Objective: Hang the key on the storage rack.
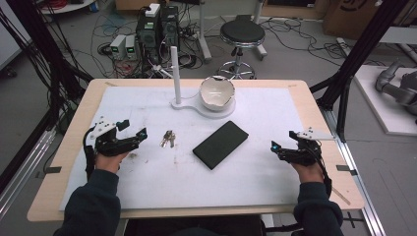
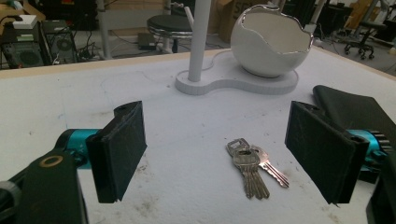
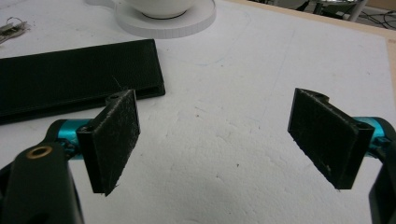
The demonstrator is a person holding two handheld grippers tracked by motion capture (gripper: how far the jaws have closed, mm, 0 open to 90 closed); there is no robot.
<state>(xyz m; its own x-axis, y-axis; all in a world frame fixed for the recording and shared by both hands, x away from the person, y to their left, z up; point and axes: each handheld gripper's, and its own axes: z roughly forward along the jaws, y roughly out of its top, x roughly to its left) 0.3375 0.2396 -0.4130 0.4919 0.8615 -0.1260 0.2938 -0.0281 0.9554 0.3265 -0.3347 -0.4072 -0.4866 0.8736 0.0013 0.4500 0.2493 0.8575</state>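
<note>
**Operator:** State the condition of both tools and the position of the work items.

**Technician:** The left gripper (image 1: 132, 130) has its jaws spread wide with nothing between the pads; it sits low over the white mat (image 1: 147, 187) at the left side; the keys (image 2: 252, 168) lie flat on the mat just ahead of its jaws, slightly toward the right-hand pad in the left gripper view, not touched. The right gripper (image 1: 282, 142) also stands fully spread and empty, at the right side of the mat; the black wallet (image 1: 220, 144) lies flat between the two tools, near the middle, clear of both.

**Operator:** Which step is in hand?

**Technician:** By judgement, the approach; no item is grasped yet; the left tool is lined up on the keys, and the white bowl (image 1: 217, 92) on its stand (image 1: 192, 105), beside the upright post (image 1: 176, 73), is a likely destination, though that cannot be confirmed.

**Operator:** What does the next move call for?

**Technician:** Advance the left gripper until the bunch sits centred between the pads; lower the tips to the mat; close squarely; the keys are thin and loose, so a shallow or off-centre bite may let them fan or slip.
</note>
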